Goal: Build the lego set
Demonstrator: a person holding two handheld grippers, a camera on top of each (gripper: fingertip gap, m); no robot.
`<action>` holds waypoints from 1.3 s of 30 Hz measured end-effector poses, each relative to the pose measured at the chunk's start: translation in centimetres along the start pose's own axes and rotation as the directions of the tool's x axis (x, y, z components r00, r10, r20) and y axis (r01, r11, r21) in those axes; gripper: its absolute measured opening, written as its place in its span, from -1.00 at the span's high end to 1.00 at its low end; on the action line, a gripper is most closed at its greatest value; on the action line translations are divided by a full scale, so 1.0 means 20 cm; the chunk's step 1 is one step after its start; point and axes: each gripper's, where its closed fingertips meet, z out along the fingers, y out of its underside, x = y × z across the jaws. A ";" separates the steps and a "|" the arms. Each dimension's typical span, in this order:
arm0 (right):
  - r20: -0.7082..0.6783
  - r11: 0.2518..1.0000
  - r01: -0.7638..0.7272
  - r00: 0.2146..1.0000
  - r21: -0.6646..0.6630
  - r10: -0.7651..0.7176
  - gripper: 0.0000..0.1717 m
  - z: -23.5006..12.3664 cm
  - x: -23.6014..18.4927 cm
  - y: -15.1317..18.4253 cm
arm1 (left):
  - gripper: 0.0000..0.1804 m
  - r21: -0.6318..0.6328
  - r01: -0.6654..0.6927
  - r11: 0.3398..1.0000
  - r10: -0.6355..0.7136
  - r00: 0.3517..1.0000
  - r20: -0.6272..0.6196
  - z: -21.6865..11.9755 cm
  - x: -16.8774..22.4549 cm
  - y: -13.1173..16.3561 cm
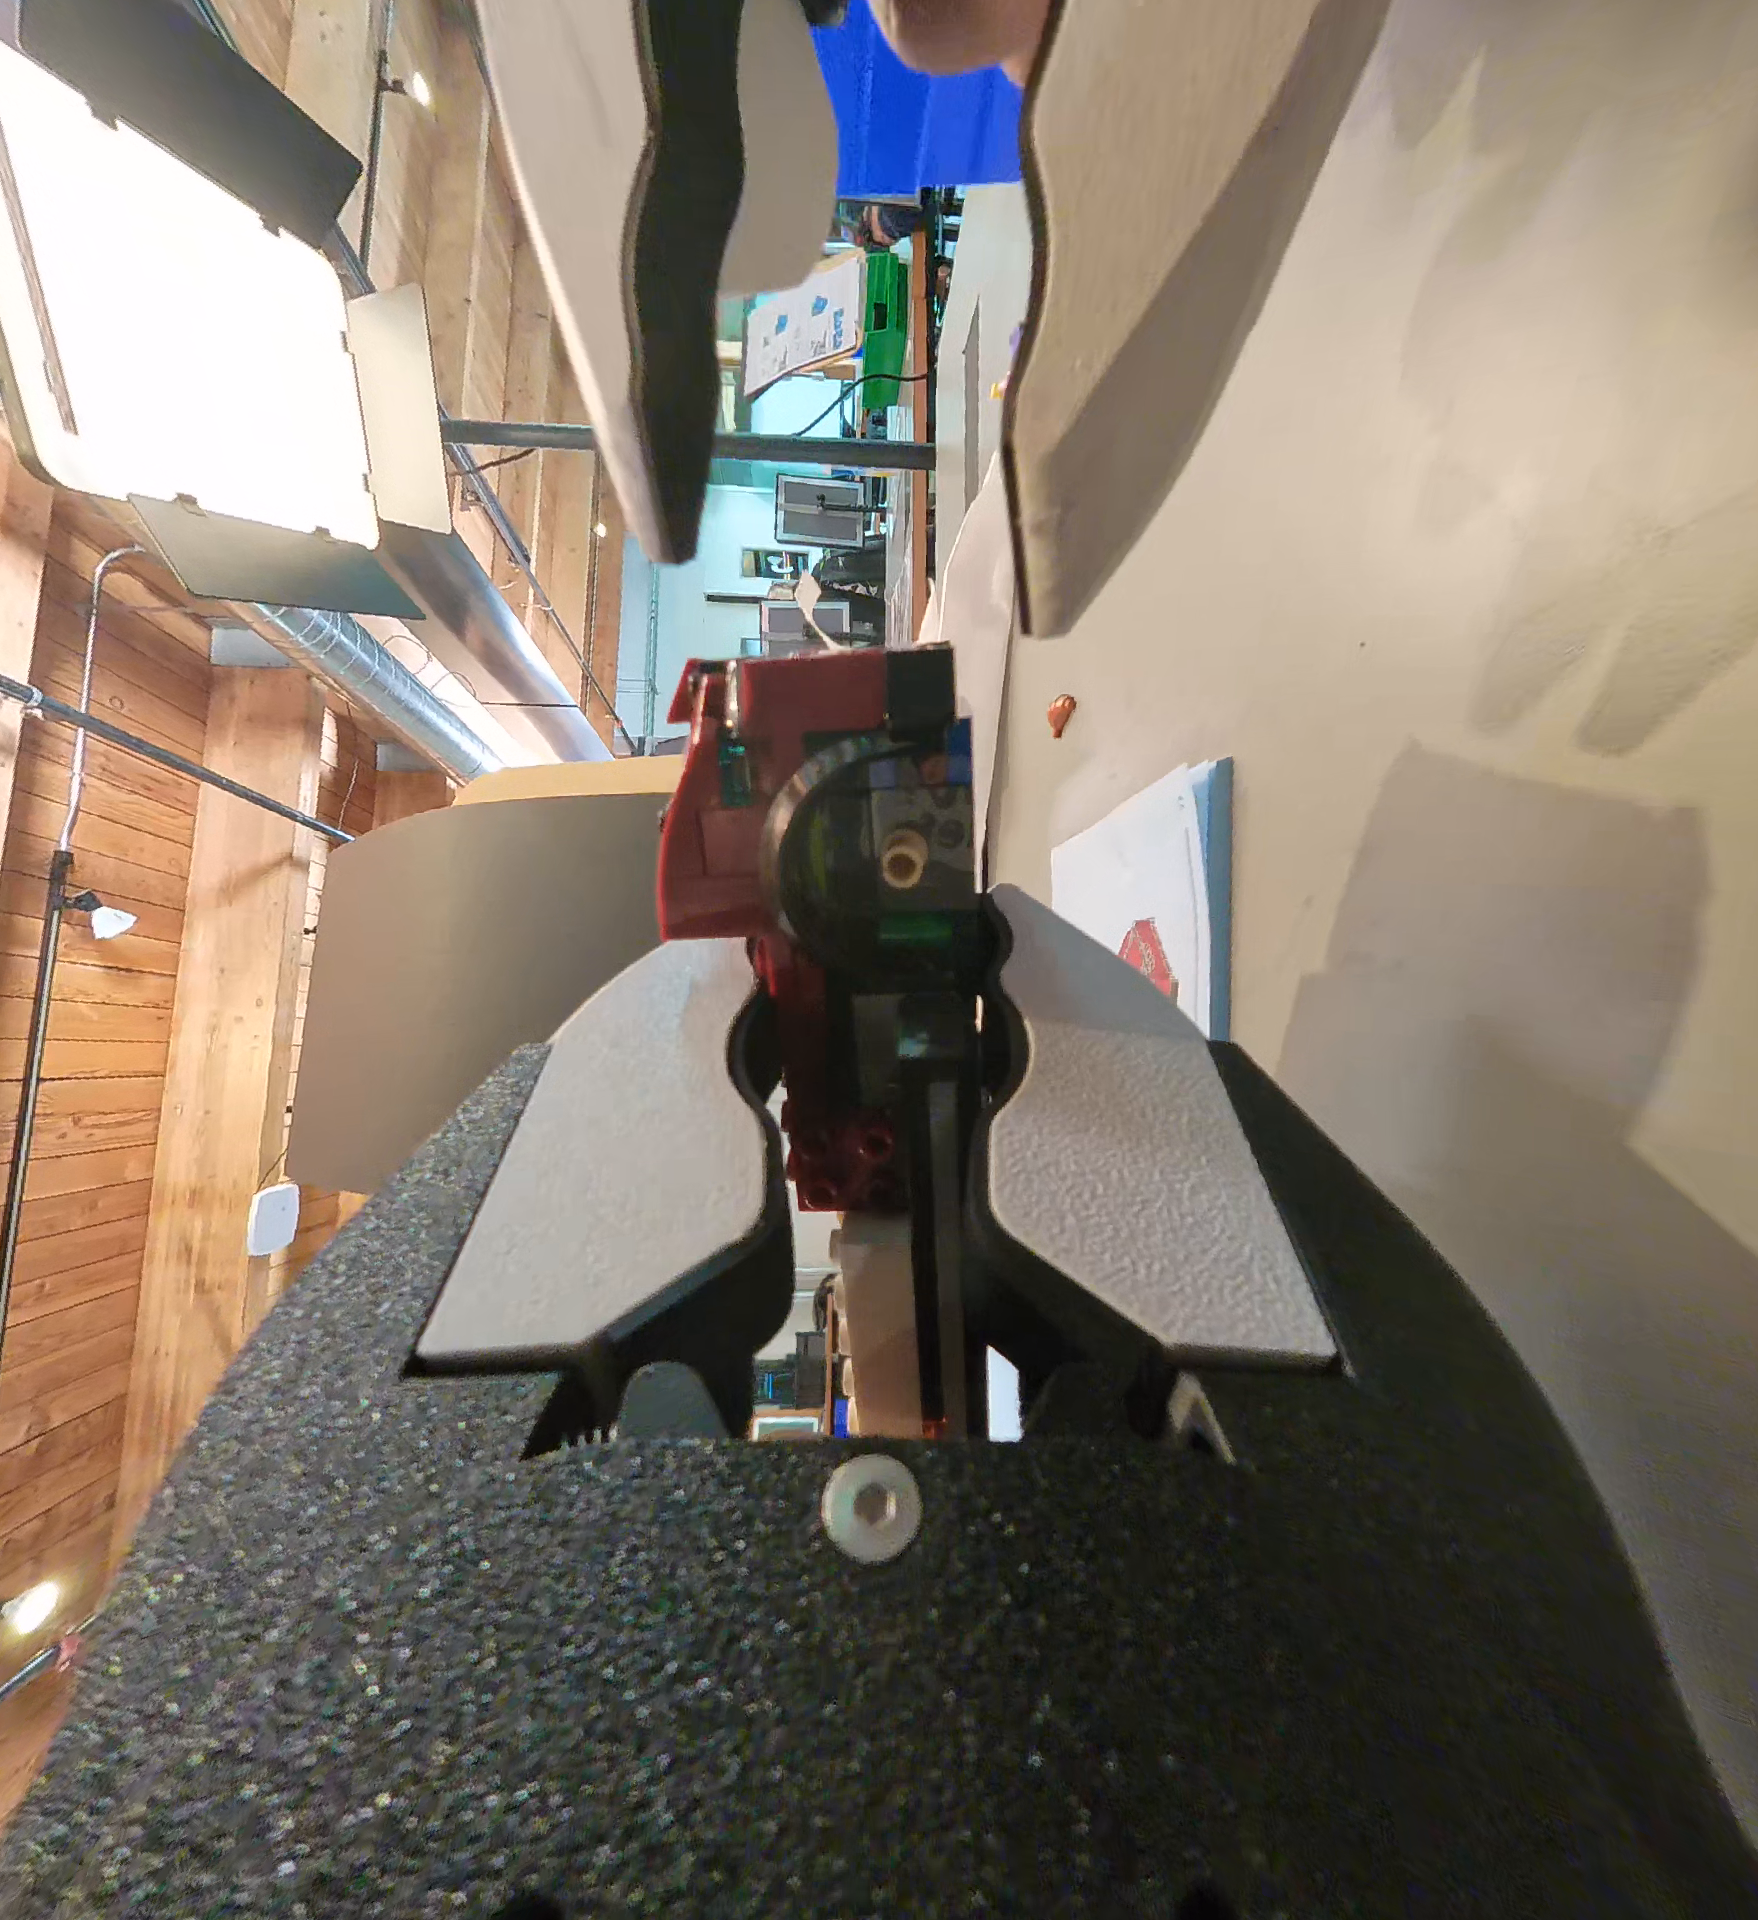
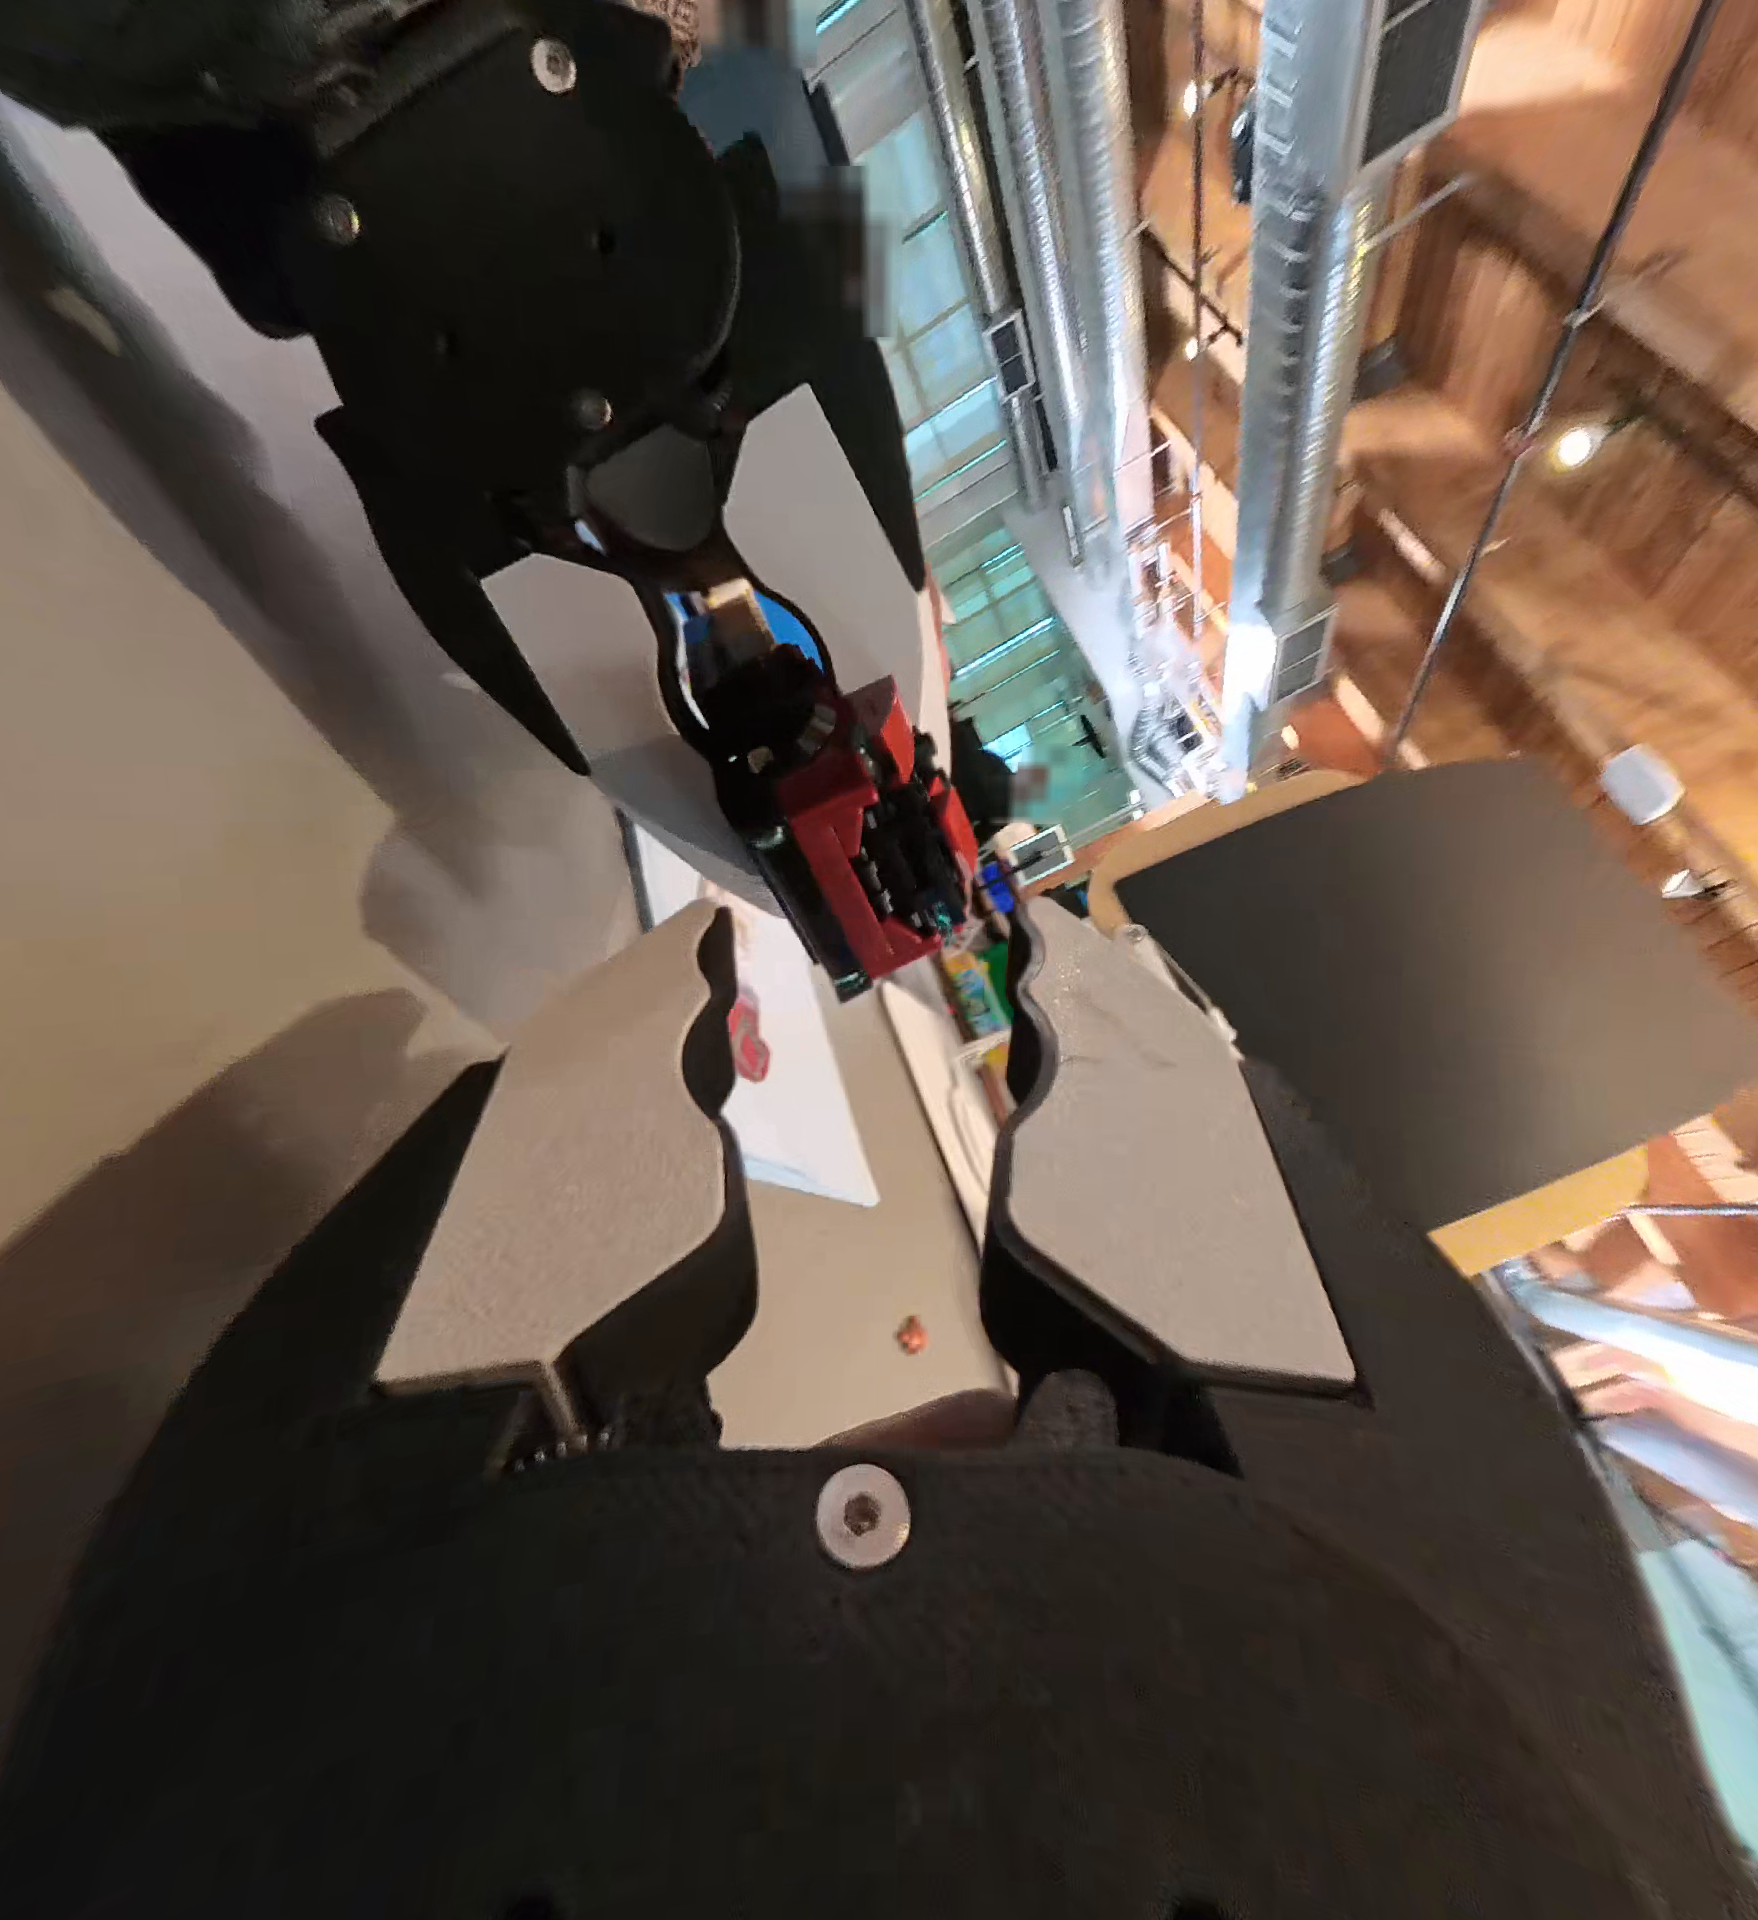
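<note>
The left claw (image 1: 870,997) grips a red and black toy car (image 1: 813,831) made of bricks, its 2 pads tight on it, up off the grey counter (image 1: 1477,520). The right claw (image 2: 870,997) is spread wide with nothing in it, just near the car. White papers (image 1: 1145,883) lie on the counter.
</note>
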 end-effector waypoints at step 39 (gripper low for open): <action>0.072 0.974 0.226 0.971 0.036 -0.228 0.40 0.04 -0.06 0.00 | 0.61 0.035 -0.020 0.999 0.022 0.998 -0.052 -0.01 0.03 0.01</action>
